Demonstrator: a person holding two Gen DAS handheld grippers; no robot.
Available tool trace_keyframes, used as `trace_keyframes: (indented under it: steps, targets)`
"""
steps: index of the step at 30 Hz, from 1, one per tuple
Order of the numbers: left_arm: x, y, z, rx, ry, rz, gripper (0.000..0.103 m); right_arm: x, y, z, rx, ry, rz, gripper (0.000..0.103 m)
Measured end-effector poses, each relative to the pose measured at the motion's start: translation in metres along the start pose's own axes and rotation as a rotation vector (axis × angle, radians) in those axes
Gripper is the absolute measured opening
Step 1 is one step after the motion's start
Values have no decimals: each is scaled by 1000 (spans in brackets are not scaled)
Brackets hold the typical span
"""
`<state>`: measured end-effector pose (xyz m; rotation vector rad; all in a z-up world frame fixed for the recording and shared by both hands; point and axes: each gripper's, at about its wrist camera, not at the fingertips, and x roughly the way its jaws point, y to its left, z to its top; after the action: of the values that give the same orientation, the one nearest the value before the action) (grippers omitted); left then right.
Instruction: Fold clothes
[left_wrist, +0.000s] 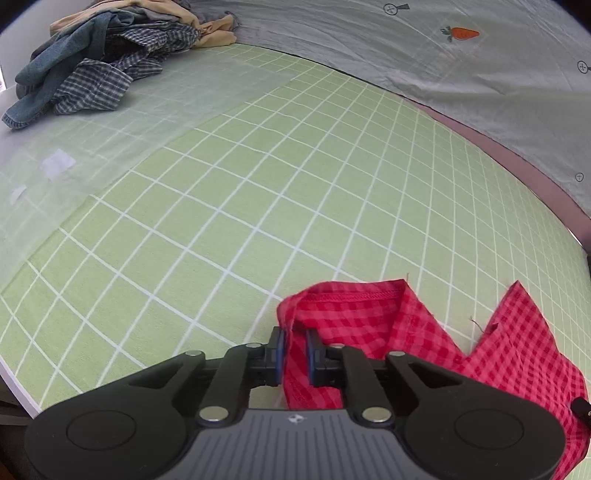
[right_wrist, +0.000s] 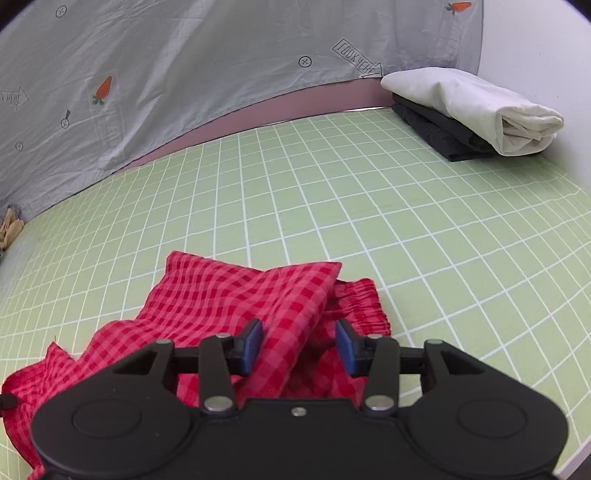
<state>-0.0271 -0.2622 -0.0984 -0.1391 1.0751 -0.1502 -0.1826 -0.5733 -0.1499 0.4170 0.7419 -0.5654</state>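
The left hand-held gripper is nearly closed, pinching a hem of the red checked shorts; the right hand-held gripper gapes wide over a folded layer, gripping nothing. To fold well, both should clamp matching corners, then lift evenly. The shorts lie rumpled on the green gridded worktop, 2 folded garments well apart.

Two low wrist views over the tongs, sharing red gingham shorts (close).
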Motion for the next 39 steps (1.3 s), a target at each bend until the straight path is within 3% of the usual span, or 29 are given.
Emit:
trace_keyframes:
  steps: [3, 14, 21, 24, 27, 29, 32, 39]
  targets:
    - [-3, -8, 1, 6, -8, -12, 30, 1, -3, 5, 10, -10, 23, 50]
    - [5, -20, 29, -24, -17, -101, 69, 26, 0, 19, 88, 29, 45, 57]
    - [39, -48, 41, 122, 94, -124, 69, 48, 10, 27, 111, 71, 17, 57]
    - [46, -52, 44, 169, 124, -135, 64, 55, 17, 30, 105, 83, 5, 48]
    - [57, -53, 46, 161, 174, -162, 47, 59, 22, 31, 101, 85, -4, 34]
    - [63, -57, 45, 177, 196, -174, 19, 59, 25, 32, 102, 77, -7, 25]
    - [68, -63, 46, 214, 187, -169, 0, 62, 32, 35, 91, 63, -14, 14]
    - [80, -41, 91, 138, 128, -140, 0, 84, 62, 60, 46, 14, 12, 6]
